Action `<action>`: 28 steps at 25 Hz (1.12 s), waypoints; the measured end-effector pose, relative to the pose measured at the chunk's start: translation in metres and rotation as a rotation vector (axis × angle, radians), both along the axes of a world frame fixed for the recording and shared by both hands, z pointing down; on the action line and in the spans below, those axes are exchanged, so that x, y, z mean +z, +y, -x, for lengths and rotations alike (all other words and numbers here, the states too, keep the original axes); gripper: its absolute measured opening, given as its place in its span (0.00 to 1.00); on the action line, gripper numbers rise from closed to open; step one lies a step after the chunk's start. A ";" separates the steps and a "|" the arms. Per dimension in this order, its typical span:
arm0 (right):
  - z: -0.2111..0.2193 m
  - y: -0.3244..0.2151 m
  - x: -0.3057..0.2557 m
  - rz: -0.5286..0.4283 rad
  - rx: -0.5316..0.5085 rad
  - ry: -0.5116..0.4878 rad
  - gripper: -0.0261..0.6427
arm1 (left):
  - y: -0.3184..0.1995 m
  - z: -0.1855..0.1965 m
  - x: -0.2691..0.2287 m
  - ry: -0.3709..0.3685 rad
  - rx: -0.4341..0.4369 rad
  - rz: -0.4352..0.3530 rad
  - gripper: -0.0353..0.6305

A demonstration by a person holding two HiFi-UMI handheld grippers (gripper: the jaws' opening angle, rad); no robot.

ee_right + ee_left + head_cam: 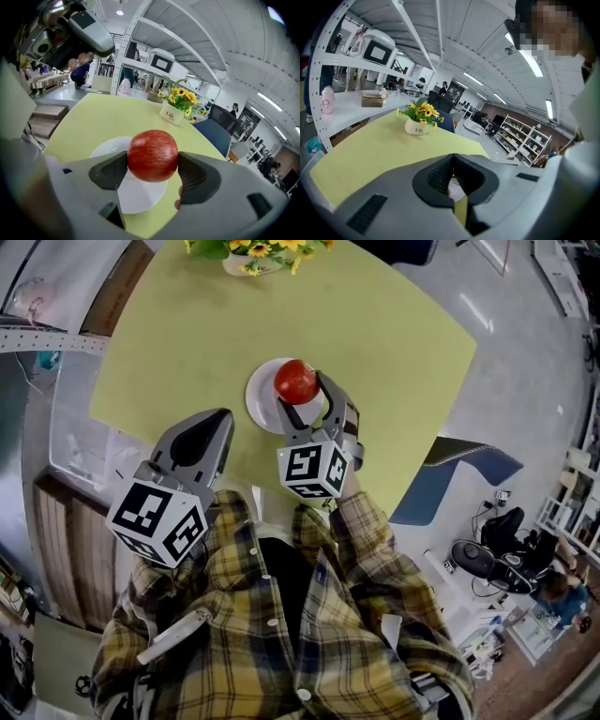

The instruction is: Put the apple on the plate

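Note:
A red apple [152, 155] sits clamped between the jaws of my right gripper [153, 168], held above a white plate [105, 147] on the yellow-green table. In the head view the apple [295, 382] hangs over the plate [259, 399] near the table's middle, with the right gripper [307, 400] shut on it. My left gripper [221, 416] stays to the left of the plate, near the table's front edge, its jaws pressed together with nothing between them. Through the left gripper [452, 161] only a sliver of the plate shows.
A white vase of yellow flowers [255, 253] stands at the table's far edge, also seen as flowers [178, 104] behind the plate. A blue chair [454, 472] stands right of the table. White shelving [351, 61] runs along the left side.

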State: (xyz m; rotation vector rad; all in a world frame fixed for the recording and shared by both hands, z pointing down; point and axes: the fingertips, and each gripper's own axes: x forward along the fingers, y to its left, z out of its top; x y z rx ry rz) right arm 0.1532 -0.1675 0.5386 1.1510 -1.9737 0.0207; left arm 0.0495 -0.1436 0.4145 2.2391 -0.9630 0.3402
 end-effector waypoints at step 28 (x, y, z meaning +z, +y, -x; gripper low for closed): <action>0.012 0.021 0.003 0.111 -0.025 -0.079 0.55 | 0.004 0.005 -0.002 0.032 -0.020 -0.007 0.06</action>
